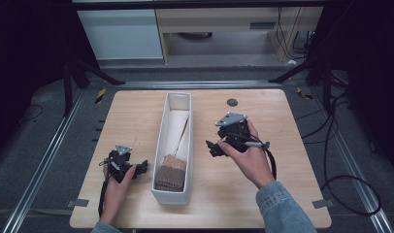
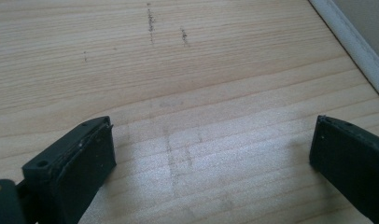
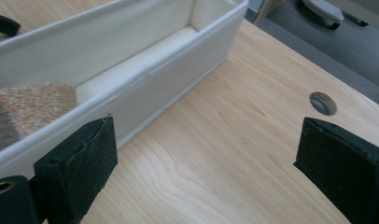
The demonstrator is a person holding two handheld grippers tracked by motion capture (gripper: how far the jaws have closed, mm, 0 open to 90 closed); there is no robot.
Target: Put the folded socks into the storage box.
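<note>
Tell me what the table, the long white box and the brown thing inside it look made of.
Table: pale wood or wood-look laminate, matt, with visible grain.
Long white box: likely fabric-covered board, with soft matt walls and a bound rim.
Brown thing: knitted or woven textile, folded, with a ribbed, speckled surface.

A folded cloth (image 1: 170, 173) lies in the box's (image 1: 162, 127) near end, mid-table (image 1: 127, 111).

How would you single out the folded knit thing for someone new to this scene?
Find the long white box running down the middle of the wooden table. At its near end lies a folded brown-and-tan knit cloth, the one dark, textured item against the pale lining.
</note>
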